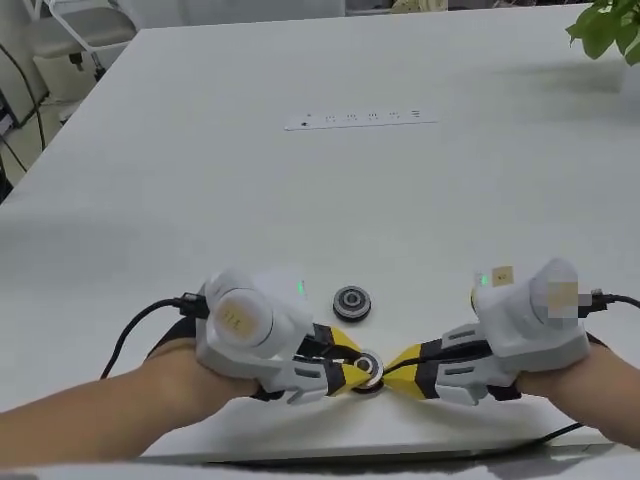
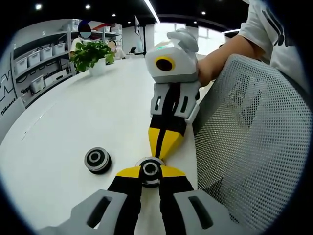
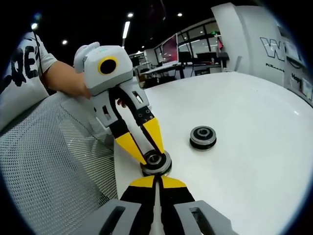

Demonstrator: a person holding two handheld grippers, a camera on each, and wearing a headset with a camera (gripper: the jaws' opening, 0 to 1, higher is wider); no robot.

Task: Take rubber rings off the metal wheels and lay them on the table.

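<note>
Left claw (image 1: pixel 350 366) gripped small ringed metal wheel (image 3: pixel 156 161); right claw (image 3: pixel 155 180) was clenched shut at its black rubber ring (image 3: pixel 167 166). Best seemed steadying wheel, peeling ring outward evenly.

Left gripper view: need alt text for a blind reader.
The left hand-held gripper clamps a small metal wheel between its yellow jaws on a white table, while the right hand-held gripper, jaws closed, touches the wheel's far edge. A second wheel lies loose at view left; a mesh chair back is at right.
</note>
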